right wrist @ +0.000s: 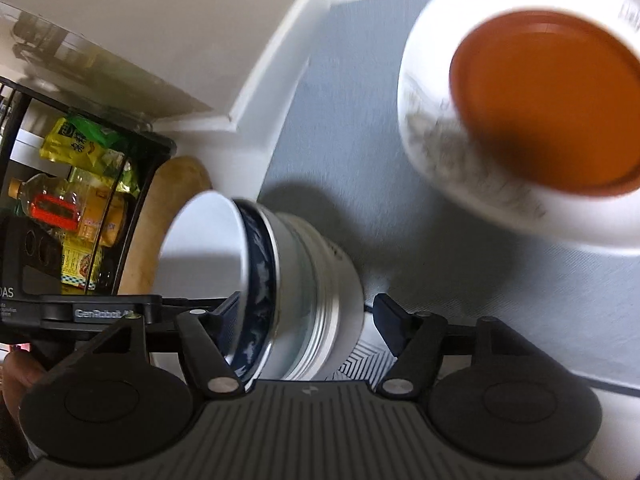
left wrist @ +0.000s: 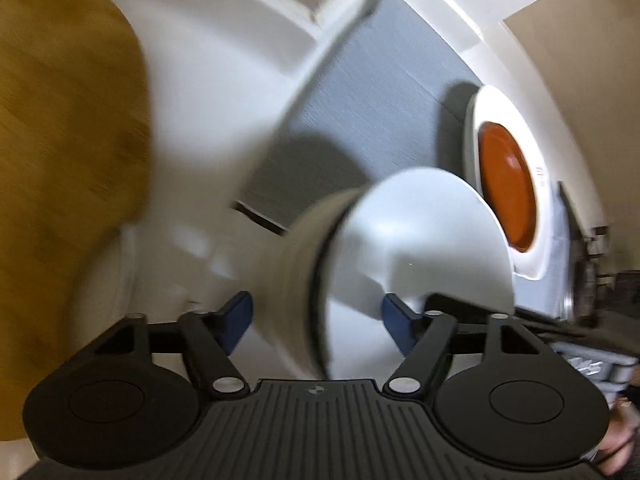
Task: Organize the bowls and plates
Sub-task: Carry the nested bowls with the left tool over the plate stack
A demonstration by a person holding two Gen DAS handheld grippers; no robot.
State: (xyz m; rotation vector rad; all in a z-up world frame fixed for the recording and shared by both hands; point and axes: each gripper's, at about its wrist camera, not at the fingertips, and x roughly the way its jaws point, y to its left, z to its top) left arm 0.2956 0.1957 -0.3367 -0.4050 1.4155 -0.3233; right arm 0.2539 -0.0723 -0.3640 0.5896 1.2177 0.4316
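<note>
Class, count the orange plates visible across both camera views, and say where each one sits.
1. The same orange plate appears in both views, resting on a white plate on the grey mat, beside the bowl stack. Others may be hidden beneath.

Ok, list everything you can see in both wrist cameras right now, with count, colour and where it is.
Stack of nested bowls: one stack, white with a dark blue patterned one, between the right gripper's fingers.
Orange plate on larger white plate: one each, on the grey mat.
Grey mat: one, on the white counter.
Wooden board: one, tan, at left.
Black wire rack: one, holding yellow packets and an oil bottle.
Left gripper: black, blue pads, either side of the bowls; grip unclear.
Right gripper: black, either side of the stack; grip unclear.
</note>
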